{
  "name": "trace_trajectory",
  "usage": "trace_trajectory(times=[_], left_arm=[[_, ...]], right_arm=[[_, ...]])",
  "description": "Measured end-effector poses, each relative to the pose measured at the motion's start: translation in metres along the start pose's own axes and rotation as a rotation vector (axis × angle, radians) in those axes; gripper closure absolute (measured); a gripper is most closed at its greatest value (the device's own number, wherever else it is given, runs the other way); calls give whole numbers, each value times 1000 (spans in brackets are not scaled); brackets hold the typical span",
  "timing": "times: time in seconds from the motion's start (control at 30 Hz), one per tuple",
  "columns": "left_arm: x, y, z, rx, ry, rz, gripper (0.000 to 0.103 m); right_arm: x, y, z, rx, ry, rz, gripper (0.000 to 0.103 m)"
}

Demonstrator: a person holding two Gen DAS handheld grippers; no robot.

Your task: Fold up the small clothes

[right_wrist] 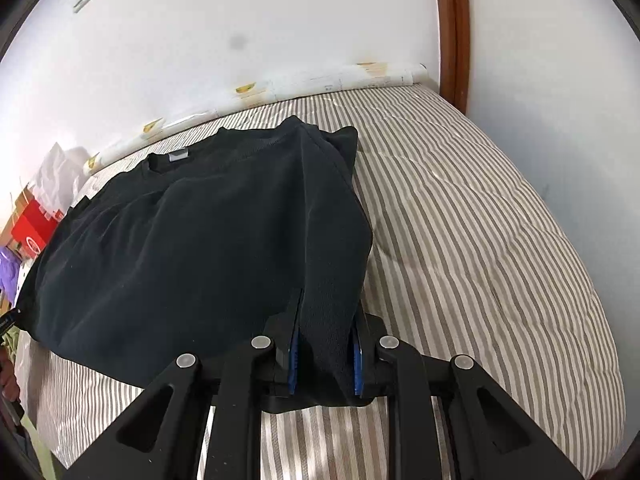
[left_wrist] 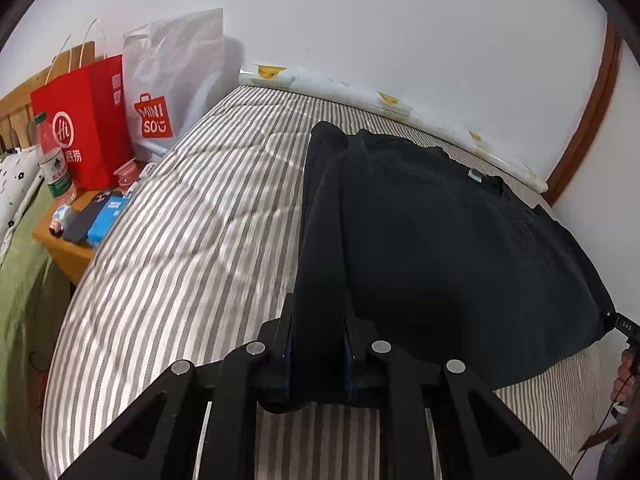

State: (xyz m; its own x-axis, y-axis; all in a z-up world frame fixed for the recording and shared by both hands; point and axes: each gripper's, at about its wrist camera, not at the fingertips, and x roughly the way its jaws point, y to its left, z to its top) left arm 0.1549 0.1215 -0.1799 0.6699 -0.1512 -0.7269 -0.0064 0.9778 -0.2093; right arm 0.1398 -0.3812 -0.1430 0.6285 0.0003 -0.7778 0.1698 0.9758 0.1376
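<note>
Black knit shirt (left_wrist: pixel 440 248), pinched both claws

A bed (left_wrist: pixel 192 216) with a grey-and-white striped cover is carrying a black shirt (left_wrist: pixel 440 248), which is lying spread ahead of the left claw (left_wrist: pixel 318 344) and the right claw (right_wrist: pixel 326 348), its near corners lifted between their pads, bare stripes stretching outward.

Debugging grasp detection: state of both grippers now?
Left gripper: shut on the black shirt.
Right gripper: shut on the black shirt.
</note>
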Motion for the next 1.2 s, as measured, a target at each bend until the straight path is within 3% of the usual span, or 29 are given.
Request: trace_trajectory(times=[0.2,0.3,0.4,0.7,0.93,1.2], left_arm=[[-5,1,-13,5,1,-11,81],[-7,7,-14,-32,7,-18,77],[-12,14,-18,-49,5,-20,70],[-35,22,-36,-42,-13,-18,64],[-44,30,-55,-125,22,-82,64],[-36,32,-64,-268,15,-154,61]], right_arm=[[-9,-4,-17,-2,20,-14,79],[-11,-4,-22,-8,41,-87,70],[-22,-3,-25,-26,33,-128,68],[-50,-3,-31,-56,23,-319,67],[-54,53,-15,-68,-66,-154,67],[-29,121,-19,-156,-33,0,65]])
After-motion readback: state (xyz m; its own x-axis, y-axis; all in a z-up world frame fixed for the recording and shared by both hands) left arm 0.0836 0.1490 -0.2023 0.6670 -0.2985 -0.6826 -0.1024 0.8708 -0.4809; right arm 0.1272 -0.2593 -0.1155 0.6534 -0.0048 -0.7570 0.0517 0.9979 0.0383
